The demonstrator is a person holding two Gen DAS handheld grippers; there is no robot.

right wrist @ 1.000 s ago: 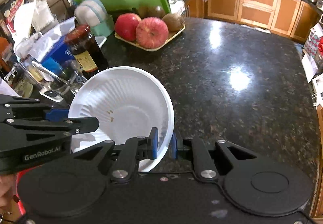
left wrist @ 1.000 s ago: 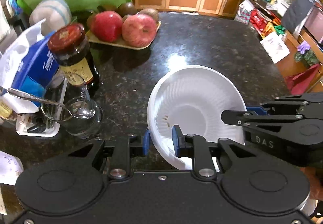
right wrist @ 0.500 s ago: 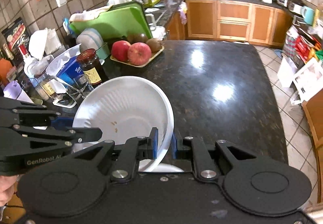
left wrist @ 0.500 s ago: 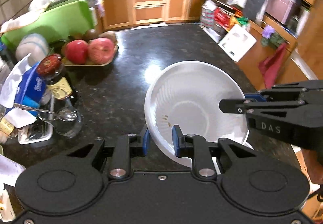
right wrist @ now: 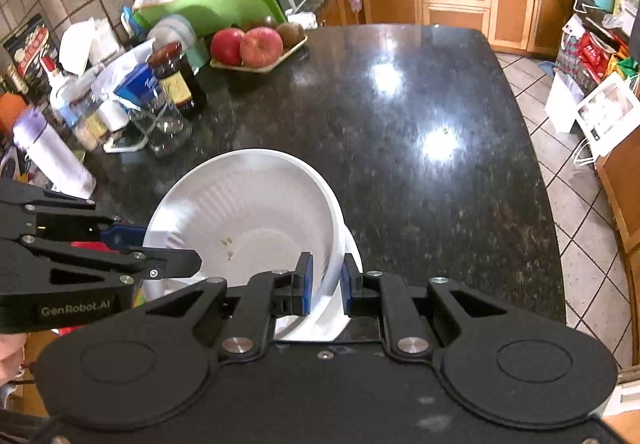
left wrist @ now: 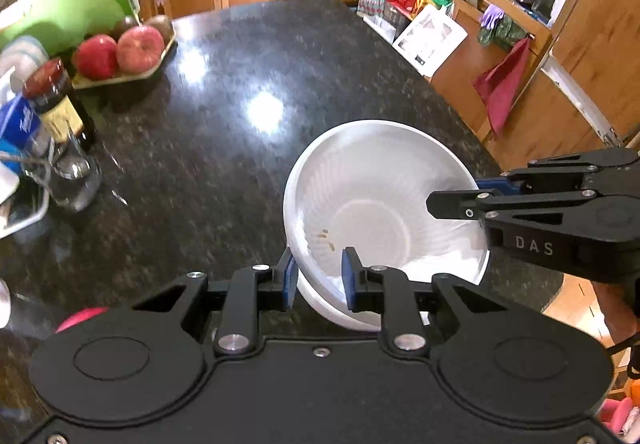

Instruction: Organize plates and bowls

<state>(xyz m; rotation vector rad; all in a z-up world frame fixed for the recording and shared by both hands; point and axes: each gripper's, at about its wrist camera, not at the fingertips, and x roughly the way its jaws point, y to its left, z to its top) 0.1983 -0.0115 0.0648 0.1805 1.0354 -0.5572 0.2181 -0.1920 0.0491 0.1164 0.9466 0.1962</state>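
Pinching opposite rims of white bowl [left wrist: 372, 200] with left gripper [left wrist: 316, 276] and right gripper [right wrist: 324, 280], both clamped, probably for steadiness; raised, tilted, above worktop's [right wrist: 420, 148] near edge.

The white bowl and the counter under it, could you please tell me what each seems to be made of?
Bowl: probably thin plastic or foam, matte white; the sign is the fine ribs pressed into its wall and its thin rim, though coated paper is possible. Counter: polished stone, likely granite; dark and speckled, with mirror-like glare spots from the lights.
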